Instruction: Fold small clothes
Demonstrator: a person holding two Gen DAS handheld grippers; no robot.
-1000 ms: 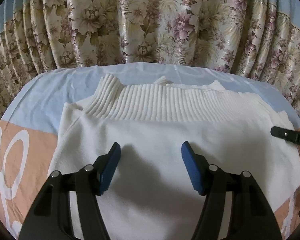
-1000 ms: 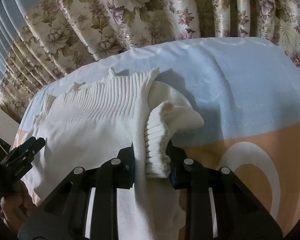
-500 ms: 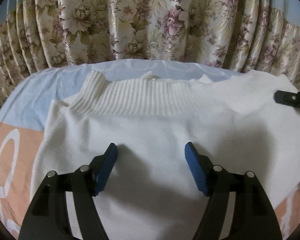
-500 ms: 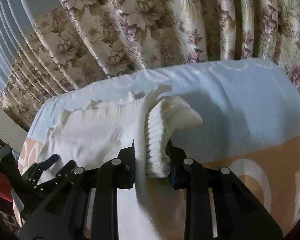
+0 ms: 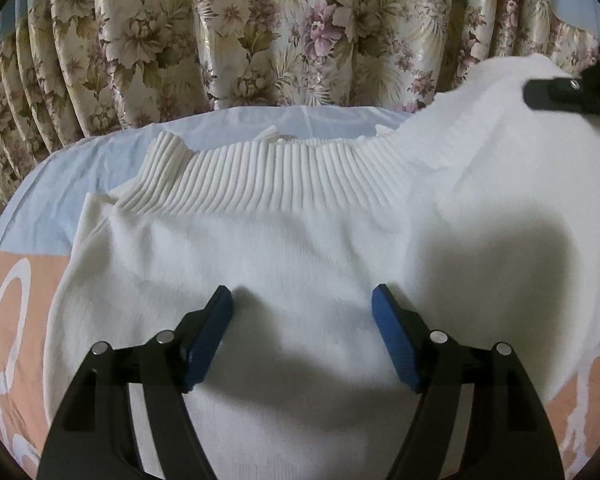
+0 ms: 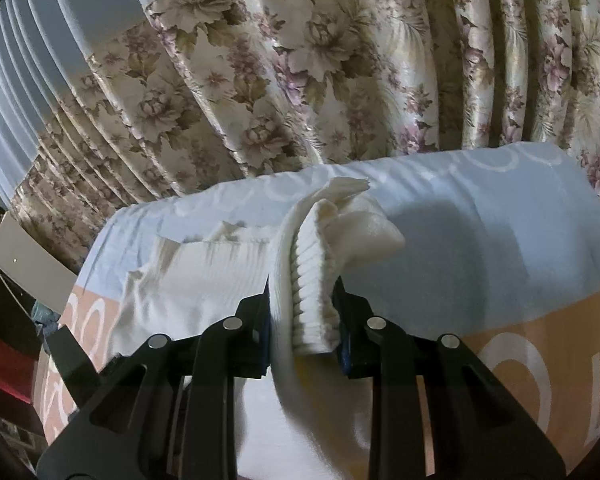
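Note:
A white knit sweater with a ribbed band lies on the bed. My left gripper is open and empty, its blue pads low over the sweater's middle. My right gripper is shut on a bunched edge of the sweater, ribbed cuff and body cloth together, and holds it lifted off the bed. In the left wrist view the right gripper shows at the far right with the raised cloth draped below it. The left gripper's black body shows at the lower left of the right wrist view.
The bed sheet is light blue at the far side and orange with white lettering at the near side. A floral curtain hangs close behind the bed. A white board and dark clutter stand off the bed's left.
My right gripper has lifted the sweater's right edge higher, peeling it off the bed. My left gripper stays open over the sweater's middle, a little closer to it.

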